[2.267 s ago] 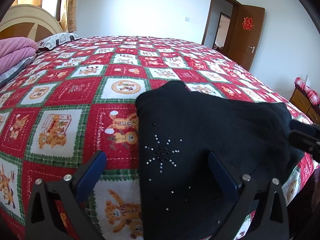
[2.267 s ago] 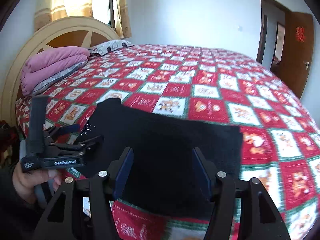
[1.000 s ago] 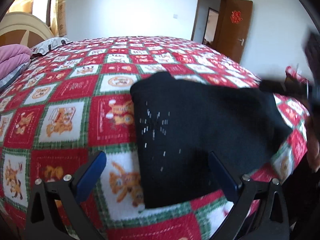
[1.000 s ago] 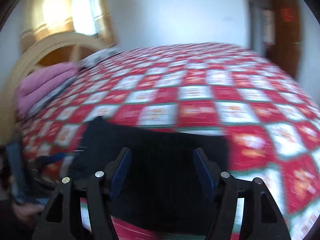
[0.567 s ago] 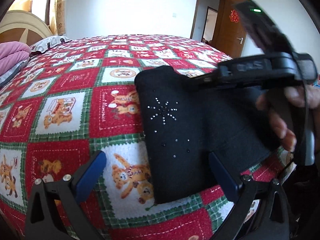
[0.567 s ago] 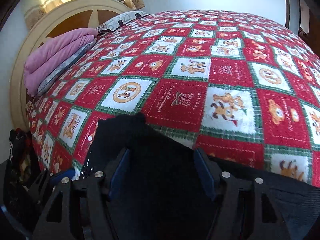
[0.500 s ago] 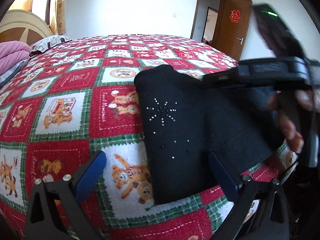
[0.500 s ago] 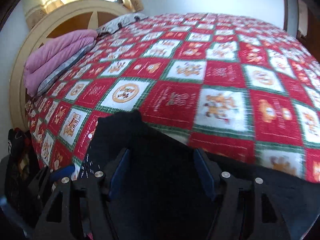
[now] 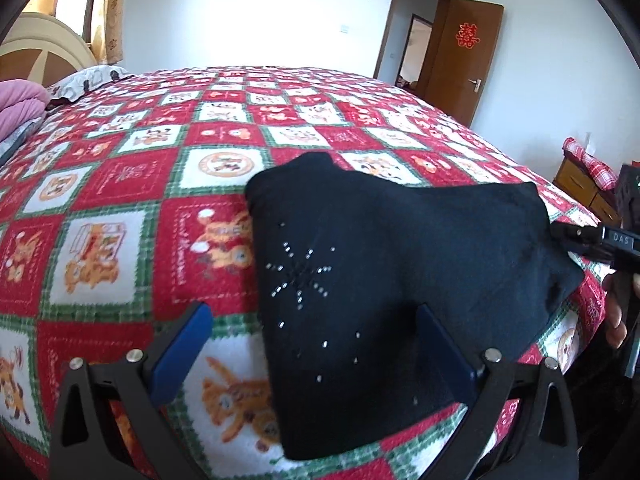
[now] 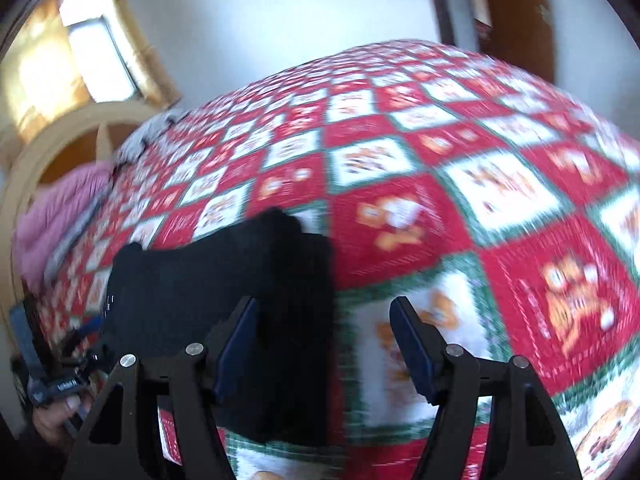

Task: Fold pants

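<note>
The black pants [image 9: 400,264] lie folded into a compact stack near the bed's front edge, with a rhinestone star [image 9: 300,272] on top. They also show in the blurred right wrist view [image 10: 224,280]. My left gripper [image 9: 316,328] is open and empty, its fingers straddling the stack's near left part just above it. My right gripper [image 10: 324,328] is open and empty at the stack's right edge; its body shows at the right of the left wrist view [image 9: 596,240].
A red, white and green patchwork quilt [image 9: 160,184] covers the bed. Pink folded bedding [image 10: 60,216] and a pillow [image 9: 88,80] lie by the headboard [image 10: 80,136]. An open brown door [image 9: 464,56] and a wooden nightstand [image 9: 584,188] are at the right.
My right gripper has swung back from over the pants to their right edge. The left gripper has barely moved. The pants lie as before.
</note>
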Motion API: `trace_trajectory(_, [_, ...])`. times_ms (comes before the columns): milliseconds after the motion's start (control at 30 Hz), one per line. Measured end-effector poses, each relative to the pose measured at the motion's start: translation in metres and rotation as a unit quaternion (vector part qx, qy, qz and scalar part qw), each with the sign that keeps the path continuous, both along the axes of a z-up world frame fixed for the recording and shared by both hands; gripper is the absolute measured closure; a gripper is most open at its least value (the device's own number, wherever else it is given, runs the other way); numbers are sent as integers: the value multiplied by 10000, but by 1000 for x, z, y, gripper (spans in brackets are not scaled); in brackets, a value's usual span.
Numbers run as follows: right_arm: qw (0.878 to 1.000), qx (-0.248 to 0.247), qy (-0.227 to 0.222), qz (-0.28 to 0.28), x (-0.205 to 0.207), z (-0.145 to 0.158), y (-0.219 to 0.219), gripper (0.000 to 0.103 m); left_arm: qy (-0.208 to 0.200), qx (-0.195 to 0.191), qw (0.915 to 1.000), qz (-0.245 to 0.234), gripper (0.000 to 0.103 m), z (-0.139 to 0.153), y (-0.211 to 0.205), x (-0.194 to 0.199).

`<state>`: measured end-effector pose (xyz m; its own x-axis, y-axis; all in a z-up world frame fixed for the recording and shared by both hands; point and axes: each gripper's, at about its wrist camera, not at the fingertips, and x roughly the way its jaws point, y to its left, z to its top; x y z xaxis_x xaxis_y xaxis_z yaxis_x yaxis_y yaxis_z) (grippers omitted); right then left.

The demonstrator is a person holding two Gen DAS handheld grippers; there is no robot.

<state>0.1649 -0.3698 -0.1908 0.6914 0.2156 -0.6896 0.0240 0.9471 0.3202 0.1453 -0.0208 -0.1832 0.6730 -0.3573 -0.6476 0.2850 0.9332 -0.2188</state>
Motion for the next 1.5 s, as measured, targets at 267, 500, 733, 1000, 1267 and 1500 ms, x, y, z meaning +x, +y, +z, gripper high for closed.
trace_trajectory(267, [9981, 432, -71, 427, 5, -13, 9, 34, -36, -91, 9999, -91, 0, -2, 1, 15])
trace_trajectory(500, [9975, 279, -138, 628, 9, -22, 25, 34, 45, -96, 9999, -38, 0, -2, -2, 24])
trace_trajectory(733, [9954, 494, -167, 802, 9, -23, 27, 68, 15, -150, 9997, -168, 9, -1, 4, 23])
trace_trajectory(1000, [9934, 282, -444, 1024, -5, -13, 44, 73, -20, -535, 9985, -137, 65, 0, 18, 21])
trace_trajectory(1267, [9904, -14, -854, 1089, -22, 5, 60, 76, -123, -856, 9959, -275, 91, 12, 25, 15])
trace_trajectory(1500, [9869, -214, -945, 1288, -6, 25, 84, 77, -410, -775, 9961, -130, 92, 37, 48, 11])
